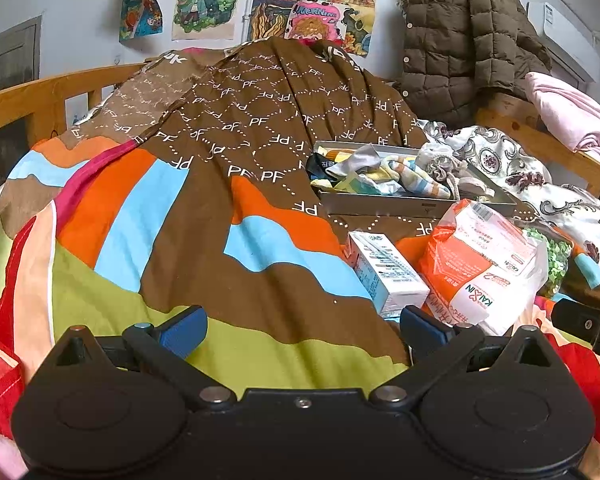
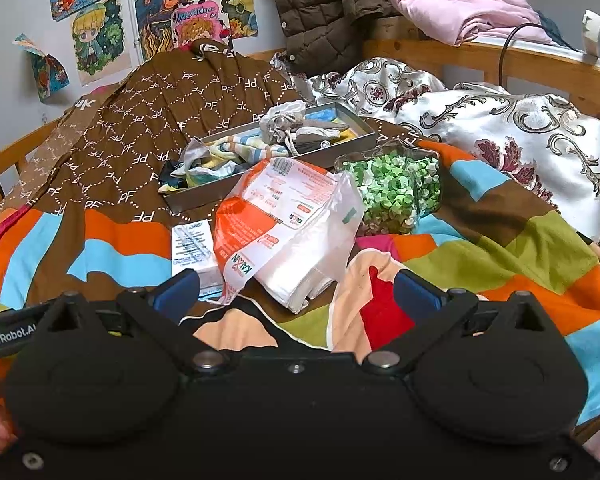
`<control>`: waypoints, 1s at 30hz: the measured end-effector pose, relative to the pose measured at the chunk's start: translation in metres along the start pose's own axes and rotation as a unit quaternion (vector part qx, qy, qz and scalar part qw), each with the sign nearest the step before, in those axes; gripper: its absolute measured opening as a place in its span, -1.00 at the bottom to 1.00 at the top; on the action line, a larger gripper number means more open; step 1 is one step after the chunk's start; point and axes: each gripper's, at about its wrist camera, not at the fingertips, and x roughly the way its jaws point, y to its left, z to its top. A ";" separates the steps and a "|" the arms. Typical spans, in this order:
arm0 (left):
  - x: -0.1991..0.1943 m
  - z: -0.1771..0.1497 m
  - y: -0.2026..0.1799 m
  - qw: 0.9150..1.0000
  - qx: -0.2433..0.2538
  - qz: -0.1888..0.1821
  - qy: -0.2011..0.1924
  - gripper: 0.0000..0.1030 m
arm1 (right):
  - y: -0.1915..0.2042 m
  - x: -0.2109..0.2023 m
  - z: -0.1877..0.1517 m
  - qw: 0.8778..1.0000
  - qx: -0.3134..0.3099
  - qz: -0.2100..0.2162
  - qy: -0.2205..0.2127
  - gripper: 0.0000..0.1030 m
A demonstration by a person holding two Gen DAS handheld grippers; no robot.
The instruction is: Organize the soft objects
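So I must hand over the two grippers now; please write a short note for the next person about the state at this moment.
Left gripper: open, empty, low over the quilt.
Right gripper: open, empty, facing the tissue pack.
Things: tray on the quilt with socks piled loosely, some hanging over its edge. In front lie the tissue pack, a small white box and a container of green paper stars.
Done: nothing clearly sorted.
Left: tidy the socks in the tray.

The quilt (image 1: 204, 216) ran brown with white dotted PF lettering into orange, sky-blue and lime bands, the tissue pack (image 2: 284, 236) showed orange and white, the paper stars (image 2: 392, 192) green, and the pillow (image 2: 512, 136) silver with maroon scrolls.
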 end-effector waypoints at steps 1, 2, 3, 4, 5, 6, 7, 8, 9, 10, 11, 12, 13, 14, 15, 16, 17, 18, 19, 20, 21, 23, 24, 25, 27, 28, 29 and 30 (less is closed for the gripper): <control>0.000 0.000 0.000 1.000 0.000 0.000 0.000 0.98 | 0.001 -0.001 0.000 1.000 0.000 -0.001 0.000 0.99; 0.000 0.000 0.000 1.000 0.000 0.000 0.000 0.98 | 0.001 -0.001 0.000 1.000 0.001 -0.002 0.000 0.99; 0.000 0.000 0.000 1.000 0.000 0.000 0.000 0.98 | 0.001 -0.001 -0.001 1.000 0.001 -0.002 0.000 0.99; 0.000 0.000 0.000 1.000 0.000 0.000 0.000 0.98 | 0.002 -0.001 -0.001 1.000 0.001 -0.002 0.000 0.99; 0.000 0.000 0.000 1.000 0.000 0.000 0.000 0.98 | 0.002 -0.001 -0.001 1.000 0.001 -0.002 0.000 0.99; 0.000 0.000 0.000 1.000 0.000 0.000 0.000 0.98 | 0.001 -0.001 0.000 1.000 0.001 -0.002 -0.001 0.99; 0.000 0.000 0.000 1.000 0.000 0.000 0.000 0.98 | 0.001 -0.001 -0.001 1.000 0.001 -0.002 -0.001 0.99; 0.000 0.000 0.000 1.000 0.000 -0.001 0.001 0.98 | 0.001 -0.001 -0.001 1.000 0.001 -0.002 -0.001 0.99; 0.000 0.000 -0.001 1.000 0.001 -0.001 0.001 0.98 | 0.001 -0.001 0.000 1.000 0.001 -0.002 0.000 0.99; 0.000 -0.001 -0.001 1.000 0.002 -0.001 0.001 0.98 | 0.002 -0.001 0.000 1.000 0.001 -0.002 0.000 0.99; 0.000 -0.001 -0.001 1.000 0.002 -0.002 0.001 0.98 | 0.002 -0.001 -0.001 1.000 0.000 -0.002 0.000 0.99; 0.000 -0.001 -0.001 1.000 0.001 -0.001 0.001 0.98 | 0.002 -0.001 -0.001 1.000 -0.001 -0.002 0.000 0.99; 0.000 -0.001 -0.001 1.000 0.001 -0.001 0.001 0.98 | 0.002 -0.002 -0.001 1.000 -0.002 -0.002 0.000 0.99; 0.000 -0.001 -0.001 1.000 0.001 -0.001 0.001 0.98 | 0.003 -0.002 -0.001 1.000 -0.003 -0.002 0.000 0.99; 0.000 -0.001 -0.001 1.000 0.001 -0.001 0.001 0.98 | 0.003 -0.003 -0.001 1.000 -0.005 -0.001 0.000 0.99; 0.000 -0.001 -0.001 1.000 0.001 -0.001 0.001 0.98 | 0.003 -0.003 -0.001 1.000 -0.006 -0.001 -0.001 0.99; 0.000 -0.001 -0.001 1.000 0.001 -0.001 0.001 0.98 | 0.004 -0.004 -0.001 1.000 -0.007 -0.002 -0.002 0.99; 0.000 -0.001 -0.001 1.000 0.001 -0.001 0.001 0.98 | 0.004 -0.004 0.000 1.000 -0.007 -0.001 -0.001 0.99; 0.000 -0.001 -0.001 1.000 0.001 -0.001 0.001 0.98 | 0.004 -0.004 0.000 1.000 -0.008 -0.001 -0.001 0.99; 0.000 -0.001 -0.001 1.000 0.001 -0.001 0.001 0.98 | 0.005 -0.004 -0.001 1.000 -0.008 -0.002 -0.001 0.99; 0.000 -0.001 -0.001 1.000 0.001 -0.001 0.001 0.98 | 0.005 -0.004 0.000 1.000 -0.008 -0.002 -0.001 0.99; 0.000 -0.001 -0.001 1.000 0.001 -0.001 0.001 0.98 | 0.006 -0.005 -0.001 1.000 -0.008 -0.002 -0.001 0.99; 0.000 -0.001 -0.001 1.000 0.001 -0.001 0.001 0.98 | 0.006 -0.005 -0.001 1.000 -0.008 -0.002 -0.001 0.99; 0.000 -0.001 -0.001 1.000 0.001 -0.001 0.001 0.98 | 0.007 -0.005 -0.001 1.000 -0.008 -0.002 0.000 0.99; 0.000 -0.001 -0.001 1.000 0.001 -0.001 0.001 0.98 | 0.007 -0.005 -0.002 1.000 -0.009 -0.002 0.000 0.99; 0.000 -0.001 -0.001 1.000 0.001 -0.001 0.001 0.98 | 0.008 -0.005 -0.002 1.000 -0.010 -0.002 0.000 0.99; 0.000 -0.001 -0.001 1.000 0.001 -0.001 0.001 0.98 | 0.009 -0.005 -0.002 1.000 -0.011 -0.002 -0.001 0.99; 0.000 -0.001 -0.001 1.000 0.002 -0.001 0.001 0.98 | 0.009 -0.006 -0.002 1.000 -0.011 -0.002 0.000 0.99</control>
